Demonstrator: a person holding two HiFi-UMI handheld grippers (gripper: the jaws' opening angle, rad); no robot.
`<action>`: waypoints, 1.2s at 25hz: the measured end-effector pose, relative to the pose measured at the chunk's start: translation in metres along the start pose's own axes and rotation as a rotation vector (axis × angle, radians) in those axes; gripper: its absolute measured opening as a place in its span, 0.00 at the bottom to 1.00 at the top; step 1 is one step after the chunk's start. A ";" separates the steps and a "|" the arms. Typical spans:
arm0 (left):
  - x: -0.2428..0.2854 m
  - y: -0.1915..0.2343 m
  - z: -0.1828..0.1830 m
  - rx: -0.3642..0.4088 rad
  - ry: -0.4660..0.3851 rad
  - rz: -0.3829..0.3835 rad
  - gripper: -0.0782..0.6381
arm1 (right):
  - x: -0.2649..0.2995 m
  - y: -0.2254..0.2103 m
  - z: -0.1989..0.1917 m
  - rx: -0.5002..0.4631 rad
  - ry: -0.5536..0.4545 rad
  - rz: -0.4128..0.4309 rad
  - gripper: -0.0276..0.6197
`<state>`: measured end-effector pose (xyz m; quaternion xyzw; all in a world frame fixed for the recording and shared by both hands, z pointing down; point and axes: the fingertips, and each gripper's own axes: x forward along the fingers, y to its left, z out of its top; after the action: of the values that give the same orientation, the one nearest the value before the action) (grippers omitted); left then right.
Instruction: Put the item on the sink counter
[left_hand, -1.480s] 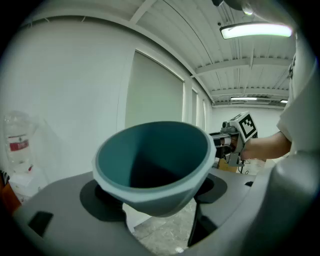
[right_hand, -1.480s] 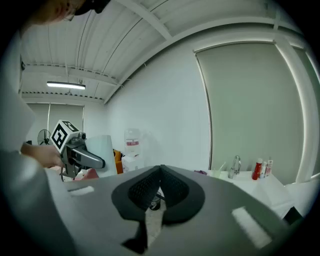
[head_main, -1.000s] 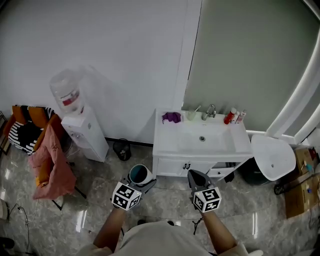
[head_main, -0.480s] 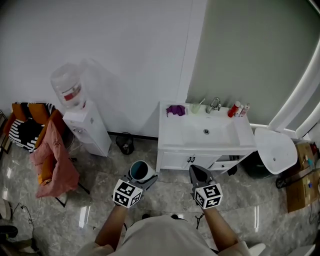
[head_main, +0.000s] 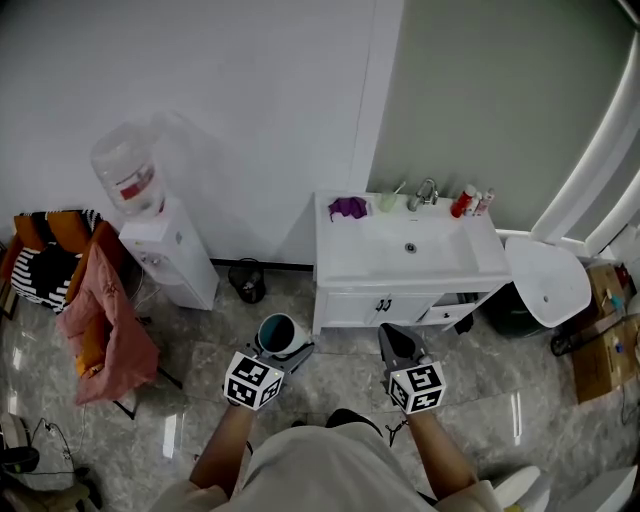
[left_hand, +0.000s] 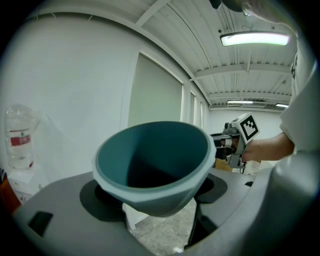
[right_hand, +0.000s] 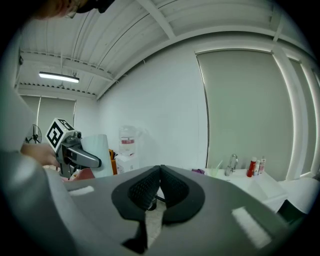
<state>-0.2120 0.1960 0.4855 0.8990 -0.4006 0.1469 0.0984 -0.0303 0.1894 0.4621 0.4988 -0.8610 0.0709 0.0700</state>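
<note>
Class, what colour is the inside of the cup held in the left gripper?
The cup is dark teal inside; clearest in the left gripper view.

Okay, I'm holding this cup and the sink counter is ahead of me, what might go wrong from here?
1. The teal cup sits tilted in the left gripper, whose jaws are spread wide around it, so it may slip on the walk over.
2. The sink counter offers only narrow flat strips around the basin; a cup set near an edge might tip.
3. The purple cloth and red bottles crowd the back and might get knocked.
</note>
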 end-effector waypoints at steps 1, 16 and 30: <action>-0.001 0.000 -0.001 0.000 -0.001 -0.005 0.64 | -0.001 0.002 -0.001 -0.001 0.003 -0.005 0.06; 0.035 0.015 -0.002 -0.007 0.027 -0.019 0.64 | 0.023 -0.015 -0.015 -0.054 0.060 0.004 0.06; 0.131 0.055 0.029 -0.031 0.062 0.051 0.64 | 0.109 -0.106 0.001 -0.059 0.070 0.089 0.06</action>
<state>-0.1646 0.0602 0.5063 0.8820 -0.4223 0.1706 0.1209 0.0081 0.0443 0.4876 0.4549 -0.8811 0.0660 0.1114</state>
